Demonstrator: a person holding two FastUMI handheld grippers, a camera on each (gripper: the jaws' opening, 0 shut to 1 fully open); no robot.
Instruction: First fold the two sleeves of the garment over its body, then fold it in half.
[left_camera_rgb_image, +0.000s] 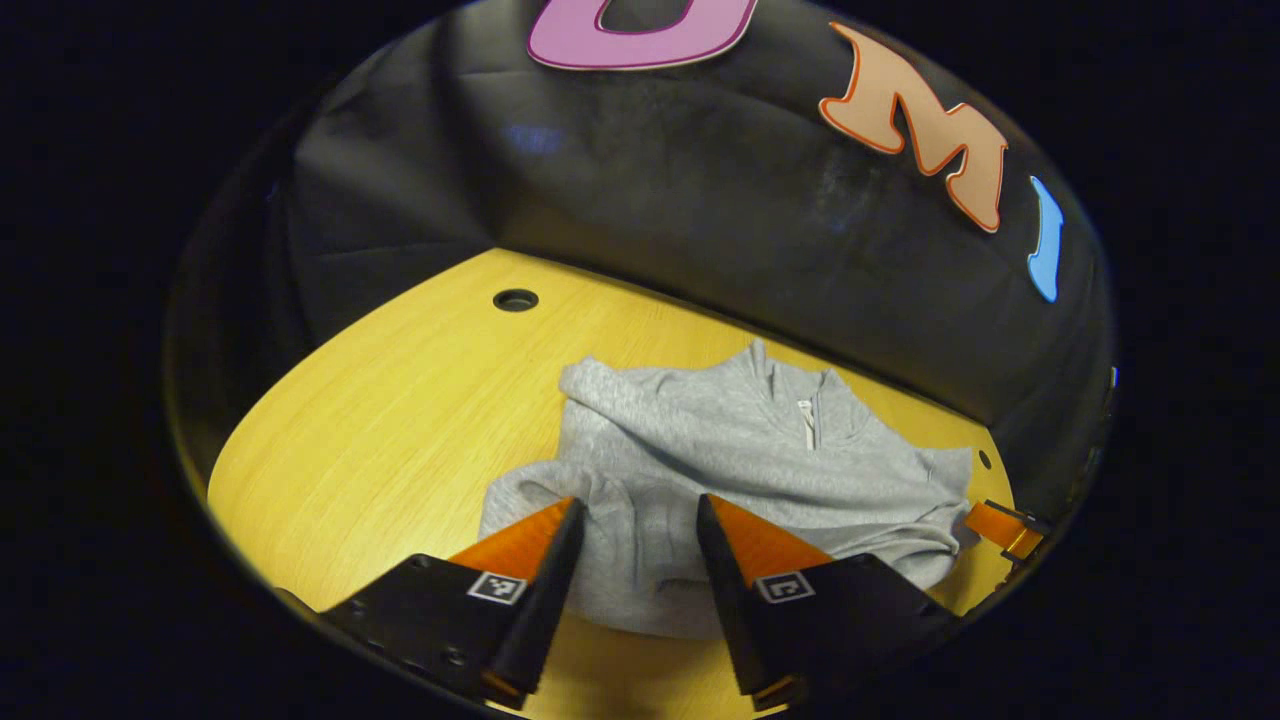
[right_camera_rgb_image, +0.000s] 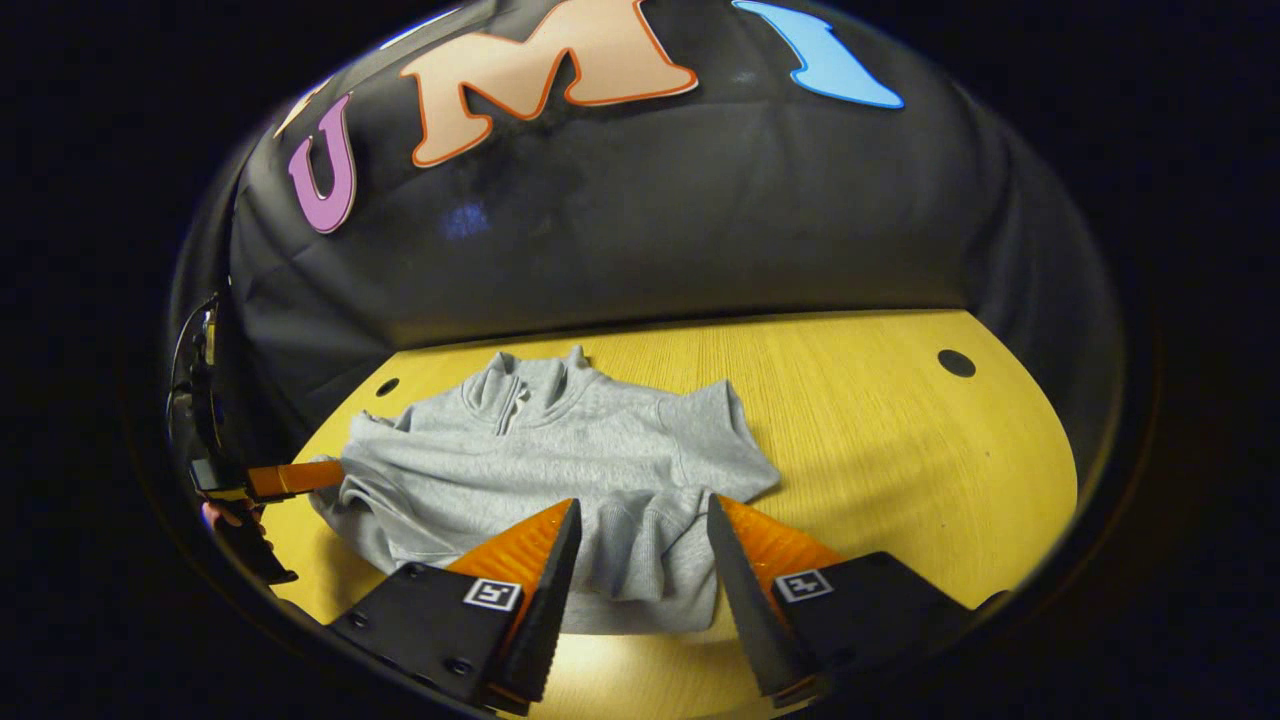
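Observation:
A grey zip-neck sweatshirt (left_camera_rgb_image: 740, 460) lies flat on the wooden table (left_camera_rgb_image: 400, 420), collar toward the back wall. Both sleeves lie folded in over its body, and a ribbed cuff rests near the lower hem. In the left gripper view, my left gripper (left_camera_rgb_image: 640, 505) hovers open over the hem and that cuff, with nothing between its fingers. The right gripper (left_camera_rgb_image: 1005, 525) shows at the garment's right edge. In the right gripper view, the sweatshirt (right_camera_rgb_image: 560, 450) sits centre-left and my right gripper (right_camera_rgb_image: 642, 505) stands open above its lower hem. The left gripper (right_camera_rgb_image: 290, 478) shows beside the garment's left edge.
The black cloth wall closes off the back of the table. A round cable hole (left_camera_rgb_image: 515, 299) sits at the far left of the tabletop and another cable hole (right_camera_rgb_image: 956, 363) at the far right. Bare wood (right_camera_rgb_image: 900, 450) lies to either side of the garment.

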